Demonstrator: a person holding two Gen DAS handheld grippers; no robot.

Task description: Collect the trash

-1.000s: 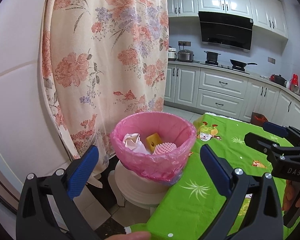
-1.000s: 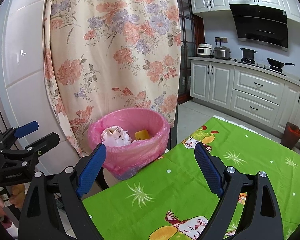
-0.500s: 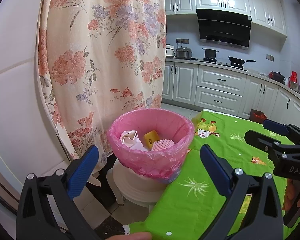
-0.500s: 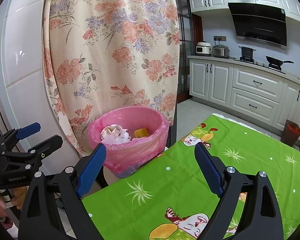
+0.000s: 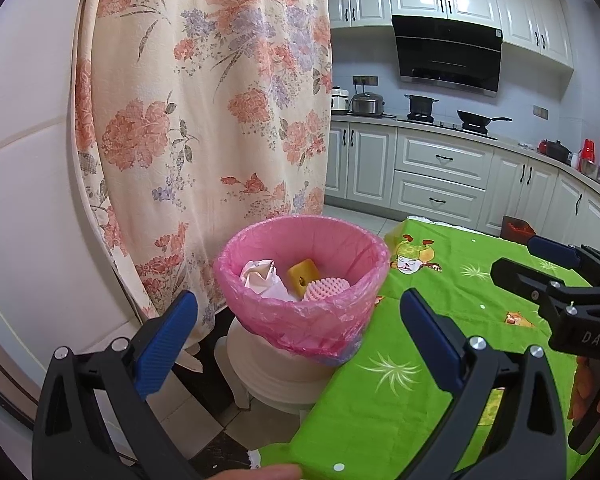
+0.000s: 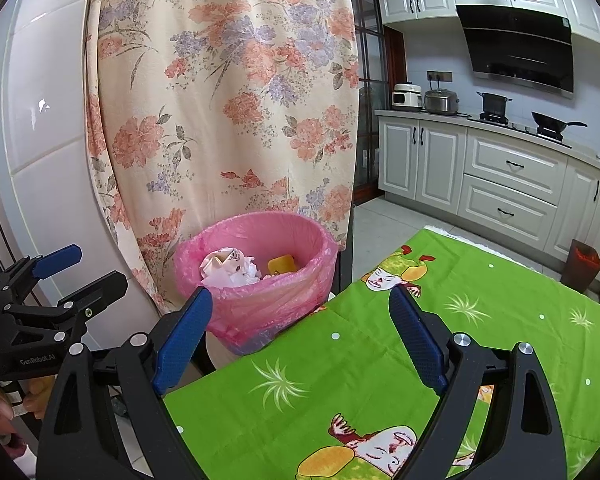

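From the left wrist, the left gripper (image 5: 300,334) is spread and holds nothing, facing the bin (image 5: 302,280) with paper (image 5: 262,280), a yellow block (image 5: 302,276) and pink foam (image 5: 326,289) inside, beside the table (image 5: 420,360); from the right wrist, the right gripper (image 6: 300,334) is likewise spread and holds nothing over the table (image 6: 360,360), near the bin (image 6: 256,280).

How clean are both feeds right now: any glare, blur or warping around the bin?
Left wrist view: sharp, evenly lit pink-lined trash bin, fisheye bends the wall panels, dark corner vignette. Right wrist view: equally sharp, small glare spot on the wall tile, cabinets bowed toward the edge.
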